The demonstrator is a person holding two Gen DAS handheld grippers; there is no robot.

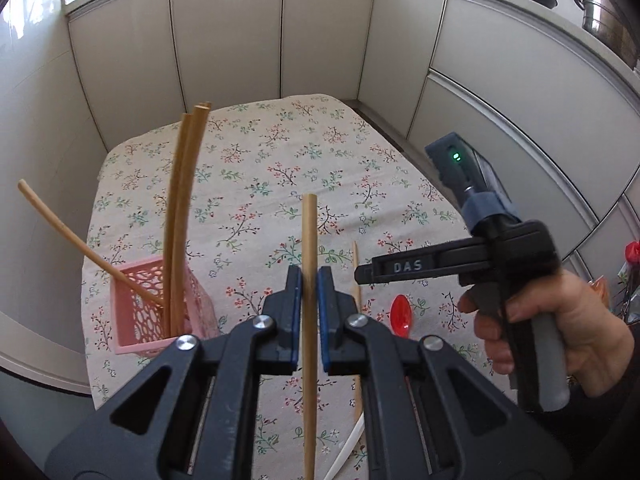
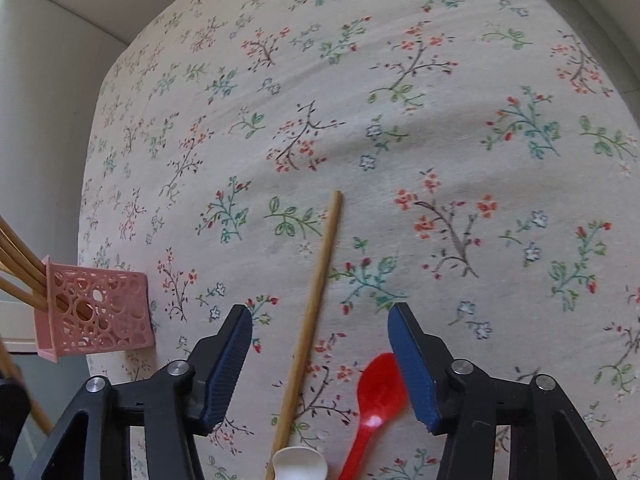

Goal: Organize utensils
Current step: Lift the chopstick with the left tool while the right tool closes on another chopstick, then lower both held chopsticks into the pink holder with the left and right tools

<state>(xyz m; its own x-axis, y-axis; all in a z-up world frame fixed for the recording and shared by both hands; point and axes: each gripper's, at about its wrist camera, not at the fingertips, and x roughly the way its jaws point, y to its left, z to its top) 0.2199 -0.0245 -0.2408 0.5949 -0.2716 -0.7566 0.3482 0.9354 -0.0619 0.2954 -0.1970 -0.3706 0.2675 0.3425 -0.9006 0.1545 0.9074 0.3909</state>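
Note:
My left gripper (image 1: 309,280) is shut on a wooden chopstick (image 1: 309,240) and holds it upright above the floral tablecloth. A pink perforated basket (image 1: 144,312) at the left holds several chopsticks (image 1: 180,216); it also shows in the right wrist view (image 2: 96,316). My right gripper (image 2: 320,336) is open and empty, low over the cloth. Between its fingers lie a loose chopstick (image 2: 316,296), a red plastic spoon (image 2: 376,400) and a white spoon (image 2: 298,464). The right gripper's body (image 1: 480,260) shows in the left wrist view, with the red spoon (image 1: 401,316) below it.
The table (image 1: 280,152) with the floral cloth stands in a corner of white cabinet panels (image 1: 224,40). Metal pots (image 1: 600,12) sit on the counter at the upper right. The table's left edge drops off beside the basket.

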